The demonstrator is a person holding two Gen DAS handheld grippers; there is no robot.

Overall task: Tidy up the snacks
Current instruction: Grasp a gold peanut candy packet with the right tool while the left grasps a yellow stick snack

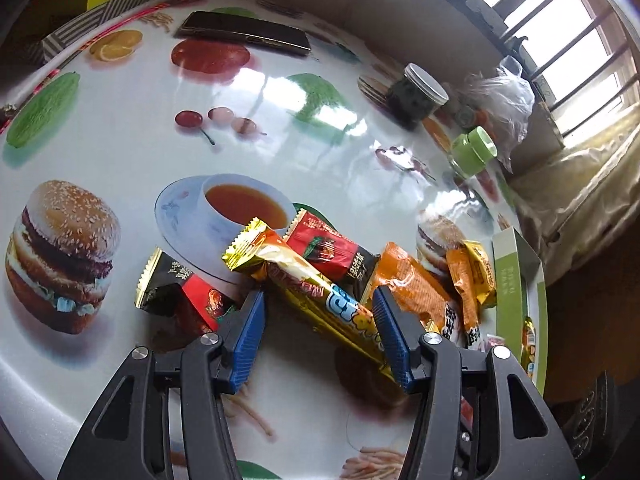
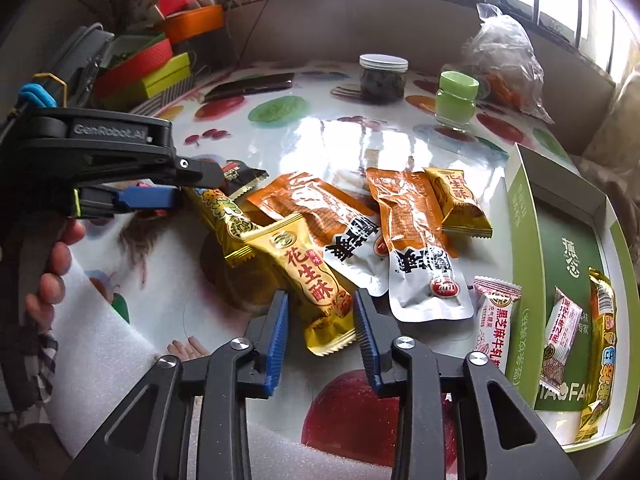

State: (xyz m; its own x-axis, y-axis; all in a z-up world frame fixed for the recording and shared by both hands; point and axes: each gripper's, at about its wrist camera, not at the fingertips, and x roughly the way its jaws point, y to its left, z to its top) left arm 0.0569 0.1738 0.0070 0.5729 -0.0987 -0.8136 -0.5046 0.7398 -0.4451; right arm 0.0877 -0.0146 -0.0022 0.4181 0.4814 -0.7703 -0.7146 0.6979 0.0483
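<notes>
Left wrist view: the left gripper (image 1: 318, 314) has its 2 blue fingers (image 1: 250, 334) set apart, with a long gold snack bar (image 1: 316, 296) lying slantwise between them. The bar's lower end runs against the finger at 3 o'clock; the finger at 9 o'clock stands clear of it, so the bar is not clamped. A red and black snack packet (image 1: 180, 292) lies just beside the 9 o'clock finger, a second one (image 1: 334, 254) at 12 o'clock, and orange pouches (image 1: 416, 288) at 2 o'clock. All rest on the glossy printed counter (image 1: 120, 152). A green box (image 1: 516, 276) sits at the counter's edge at 3 o'clock.

Right wrist view: the right gripper (image 2: 322, 322) has its fingers (image 2: 278, 328) partly apart around the lower end of a yellow peanut snack bar (image 2: 308, 276); whether the pads press it I cannot tell. At 10 o'clock the left gripper (image 2: 160, 188) reaches in from the side over the long gold bar (image 2: 222, 216), a person's hand (image 2: 56, 268) behind it. 2 orange pouches (image 2: 416, 232) lie at 12 to 1 o'clock, a pink and white packet (image 2: 494, 312) at 3 o'clock, touching the green box (image 2: 528, 216), which holds 2 snacks (image 2: 598, 344).
</notes>
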